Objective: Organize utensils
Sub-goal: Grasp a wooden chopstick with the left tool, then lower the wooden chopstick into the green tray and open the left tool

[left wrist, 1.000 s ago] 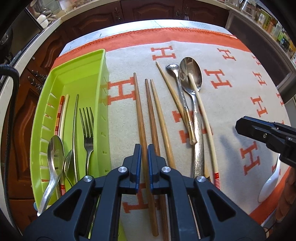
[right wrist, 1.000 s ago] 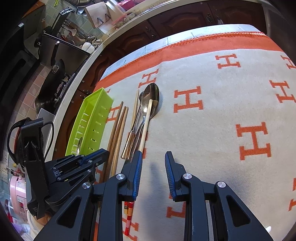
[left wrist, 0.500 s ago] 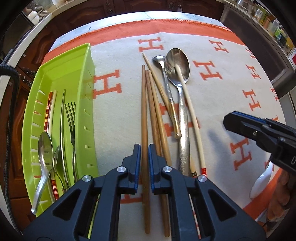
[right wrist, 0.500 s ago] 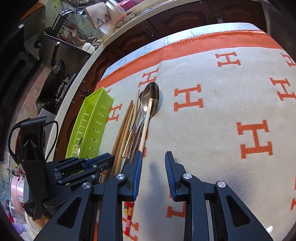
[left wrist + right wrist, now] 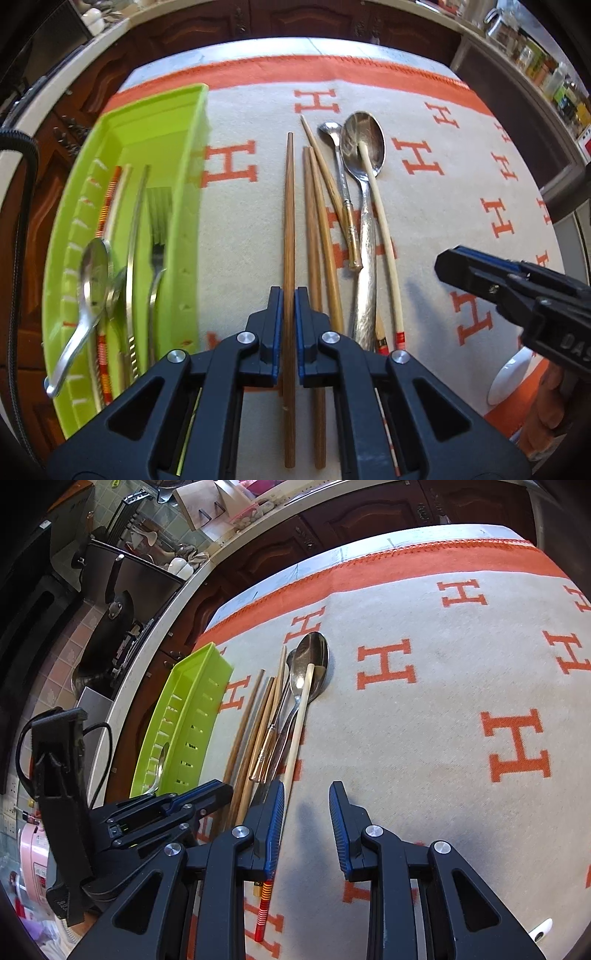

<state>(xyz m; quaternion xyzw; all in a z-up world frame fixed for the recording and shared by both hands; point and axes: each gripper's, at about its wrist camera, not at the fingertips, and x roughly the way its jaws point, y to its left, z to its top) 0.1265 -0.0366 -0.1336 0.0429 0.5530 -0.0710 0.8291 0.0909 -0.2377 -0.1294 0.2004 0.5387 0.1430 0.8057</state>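
Note:
My left gripper (image 5: 289,295) is shut on a dark wooden chopstick (image 5: 289,206) that points away along the blanket. To its left a green utensil tray (image 5: 184,206) holds spoons, a fork (image 5: 157,236) and a striped chopstick. To its right lie more wooden chopsticks (image 5: 317,221), a small spoon (image 5: 343,192), a large metal spoon (image 5: 364,147) and a pale chopstick (image 5: 384,236) resting on it. My right gripper (image 5: 306,812) is open and empty over the blanket, just right of the pale chopstick (image 5: 299,716); the tray (image 5: 192,716) shows at left.
The utensils lie on a beige blanket with orange H marks (image 5: 517,746) and an orange border. A white spoon-like object (image 5: 511,373) lies near the right front edge. Dark cabinets and a counter stand beyond the table.
My left gripper has shifted with the dark chopstick, which now lies apart to the left of the other wooden chopsticks. My right gripper has barely moved.

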